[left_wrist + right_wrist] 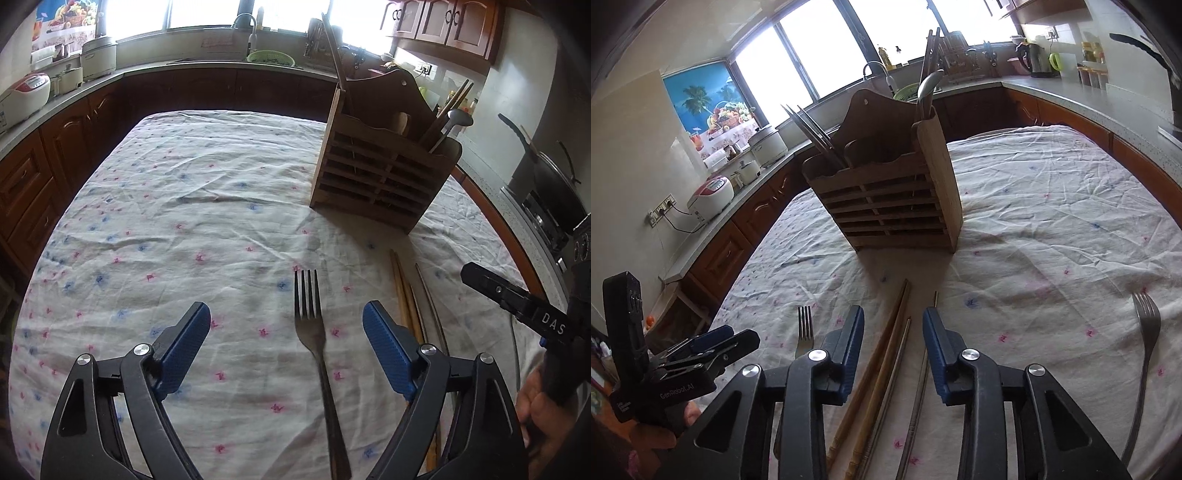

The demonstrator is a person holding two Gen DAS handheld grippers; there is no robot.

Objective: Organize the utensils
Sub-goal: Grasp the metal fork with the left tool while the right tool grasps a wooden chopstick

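Both grippers down over loose cutlery, neither holding anything yet.

My left gripper (286,323) has its jaws well apart astride a fork (314,339) lying flat on the worktop (166,221). My right gripper (893,325) is narrower but unclamped, with wooden chopsticks (882,354) and a metal pair (923,373) between its pads. I'd centre each on the shaft, press low against the cloth, then pinch, taking one pair only on the right. The wooden caddy (886,199) stands beyond them, already holding utensils; a second fork (1145,343) lies nearer the worktop's right edge. Open cloth spreads left; the two grippers sit close, so I'd lift them one after the other.
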